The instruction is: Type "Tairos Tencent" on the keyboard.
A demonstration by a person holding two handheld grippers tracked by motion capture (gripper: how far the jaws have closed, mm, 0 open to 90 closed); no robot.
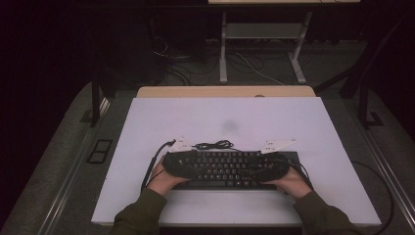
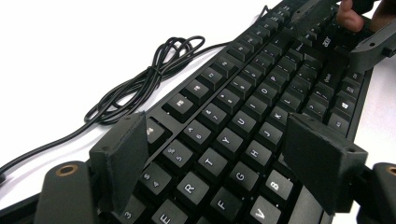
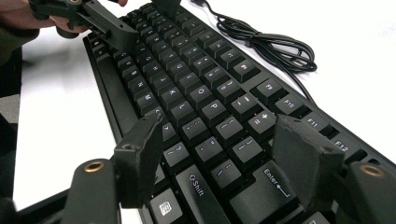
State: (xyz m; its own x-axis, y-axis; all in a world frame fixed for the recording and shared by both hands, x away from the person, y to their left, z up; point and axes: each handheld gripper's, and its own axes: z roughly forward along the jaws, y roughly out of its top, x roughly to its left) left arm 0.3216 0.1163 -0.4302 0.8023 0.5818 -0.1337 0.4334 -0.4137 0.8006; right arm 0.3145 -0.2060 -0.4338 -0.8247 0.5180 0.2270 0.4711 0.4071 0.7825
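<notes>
A black keyboard (image 1: pixel 230 169) lies on the white table top (image 1: pixel 225 117), near its front edge. Its coiled black cable (image 1: pixel 214 145) rests just behind it. My left gripper (image 1: pixel 193 165) is over the keyboard's left end, and its jaws stand open and apart across the key rows (image 2: pixel 219 158). Over the right end is my right gripper (image 1: pixel 259 170), also open, with the Enter and Shift keys between its pads (image 3: pixel 222 161). Neither pair of pads closes on anything. Each gripper view also catches the other gripper farther off (image 2: pixel 369 42) (image 3: pixel 93 21).
White surface stretches behind and to both sides of the keyboard. A wooden desk edge (image 1: pixel 225 91) borders the far side. Beyond it, on the dark floor, are the legs of another desk (image 1: pixel 223 49) and loose cables (image 1: pixel 254 68).
</notes>
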